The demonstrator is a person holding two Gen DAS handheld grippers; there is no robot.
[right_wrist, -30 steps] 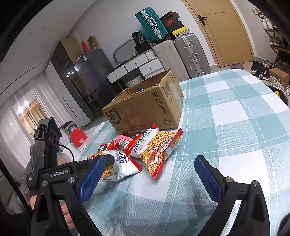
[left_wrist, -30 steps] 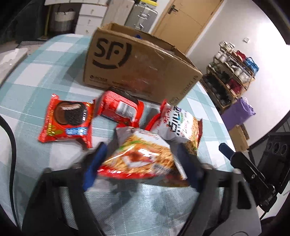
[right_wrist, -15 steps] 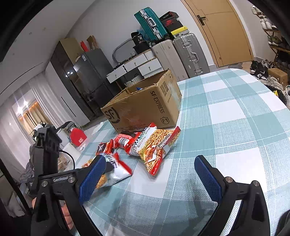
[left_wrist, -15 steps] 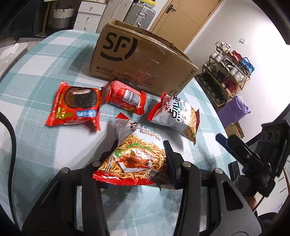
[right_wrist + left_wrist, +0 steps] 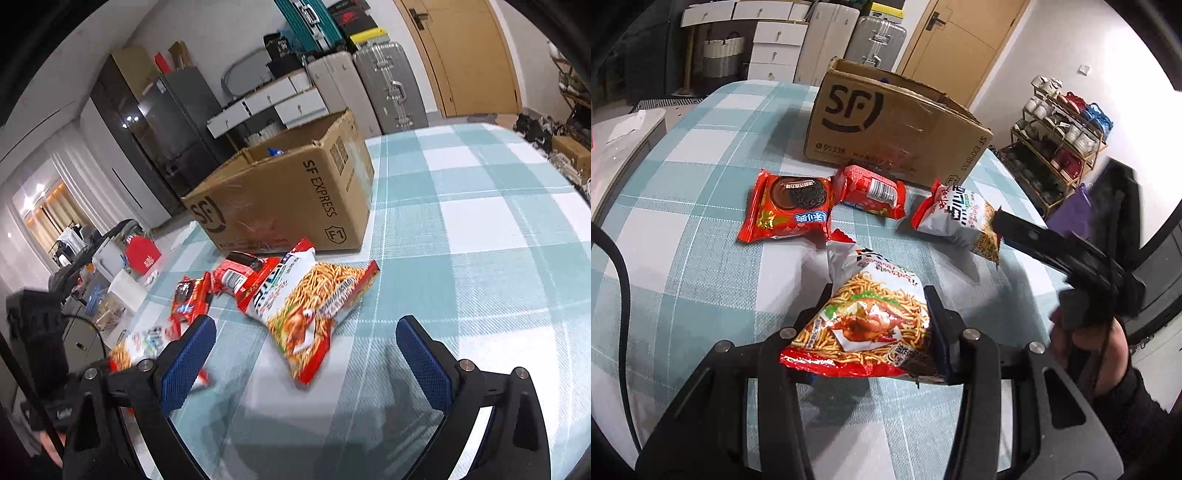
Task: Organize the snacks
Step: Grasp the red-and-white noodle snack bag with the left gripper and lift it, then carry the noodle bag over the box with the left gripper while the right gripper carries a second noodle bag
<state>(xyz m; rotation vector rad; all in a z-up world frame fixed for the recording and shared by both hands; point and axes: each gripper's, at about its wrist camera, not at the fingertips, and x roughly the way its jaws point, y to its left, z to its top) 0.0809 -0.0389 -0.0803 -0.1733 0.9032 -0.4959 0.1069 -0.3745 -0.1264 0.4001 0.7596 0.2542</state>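
Left wrist view: the left gripper is closed down on a noodle-snack bag, pinching its lower end from both sides. The bag looks raised off the tablecloth, though I can't be sure.
Right gripper: the right gripper is spread wide with nothing in it, hanging over the table just short of a second noodle-snack bag.
Progress: early days, I'd say — one blue item peeks over the rim of the cardboard box, and everything else is out on the table.
Left to do: the cookie pack, the red wrapper pack and the white-and-red bag all lie loose in front of the box, close together.
Materials: the bags are glossy crinkly film, puffy with air, so squishy and a bit slippery — the pinched one is creased where the pads bite.
Box: plain brown corrugated card, flaps open, shiny tape across the front, black logo.
Table: soft woven cloth in teal and white checks, flat with no big wrinkles.
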